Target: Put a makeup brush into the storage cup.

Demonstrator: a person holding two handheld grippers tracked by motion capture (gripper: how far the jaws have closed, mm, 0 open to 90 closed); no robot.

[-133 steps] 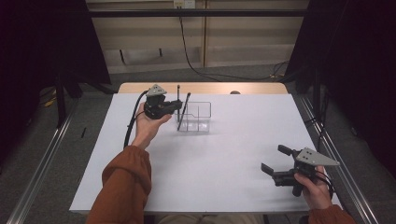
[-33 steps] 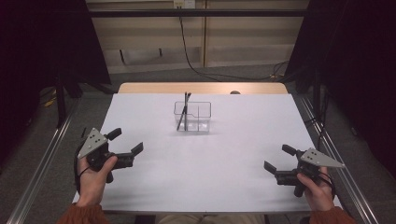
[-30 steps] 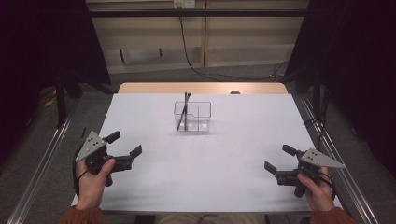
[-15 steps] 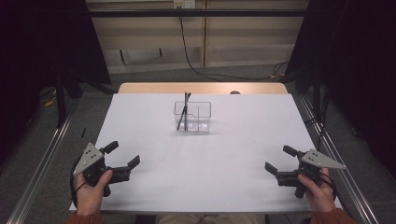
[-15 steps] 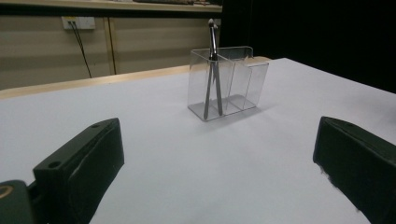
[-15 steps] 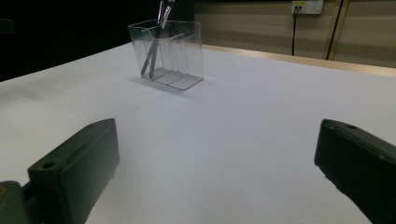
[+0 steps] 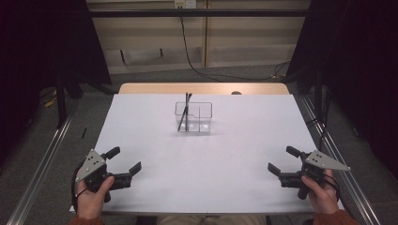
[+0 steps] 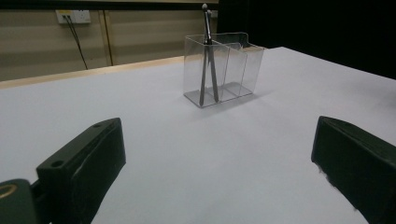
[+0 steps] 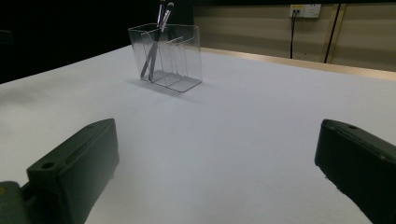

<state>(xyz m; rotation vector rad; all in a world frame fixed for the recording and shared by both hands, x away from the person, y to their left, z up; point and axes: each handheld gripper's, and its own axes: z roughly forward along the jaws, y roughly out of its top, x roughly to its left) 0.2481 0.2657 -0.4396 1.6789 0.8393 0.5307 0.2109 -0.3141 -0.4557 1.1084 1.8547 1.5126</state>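
We hold the left gripper [image 7: 125, 162] and right gripper [image 7: 281, 161] well short of the clear organizer [image 7: 194, 117], fingers spread wide, empty; inside it stand apparently two brushes [image 7: 184, 111].

White table [image 7: 234, 154], beige panelled wall [image 7: 244, 42] with socket [image 7: 184, 3], grey floor [image 7: 42, 140]

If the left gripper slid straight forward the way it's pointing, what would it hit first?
Probably the clear organizer holding two brushes. It stands ahead between the left gripper's open jaws, with bare white table before it, though depth is hard to judge.
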